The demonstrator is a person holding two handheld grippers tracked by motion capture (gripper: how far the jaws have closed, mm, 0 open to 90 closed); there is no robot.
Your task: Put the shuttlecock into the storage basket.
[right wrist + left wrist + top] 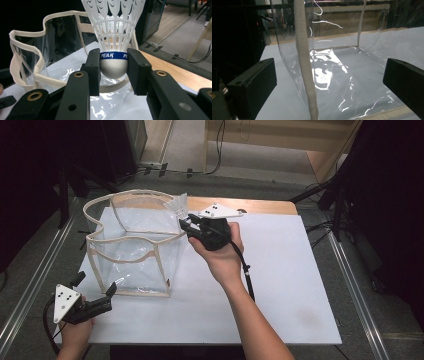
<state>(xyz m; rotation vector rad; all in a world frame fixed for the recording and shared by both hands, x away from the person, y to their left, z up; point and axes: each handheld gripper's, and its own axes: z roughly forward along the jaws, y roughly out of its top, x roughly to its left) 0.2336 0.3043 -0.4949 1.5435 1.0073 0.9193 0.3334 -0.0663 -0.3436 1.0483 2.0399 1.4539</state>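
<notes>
A clear plastic bag [132,245] with cream trim stands open on the white board [280,285]. My right gripper [184,224] hovers at the bag's right rim and is shut on a white shuttlecock [177,206]. In the right gripper view the pads clamp the shuttlecock's [113,37] round cork just below its blue band, feathers upward, with the bag's mouth [27,50] behind and below. My left gripper [96,283] sits at the board's front left, open, facing the bag's near corner. In the left gripper view the cream corner seam [303,57] stands between the wide jaws, untouched.
The wooden table edge [260,205] shows behind the board. Metal rails [350,270] run along both sides of the table. Dark stands and cables [320,195] crowd the floor at the back right and left. The board's right half is bare.
</notes>
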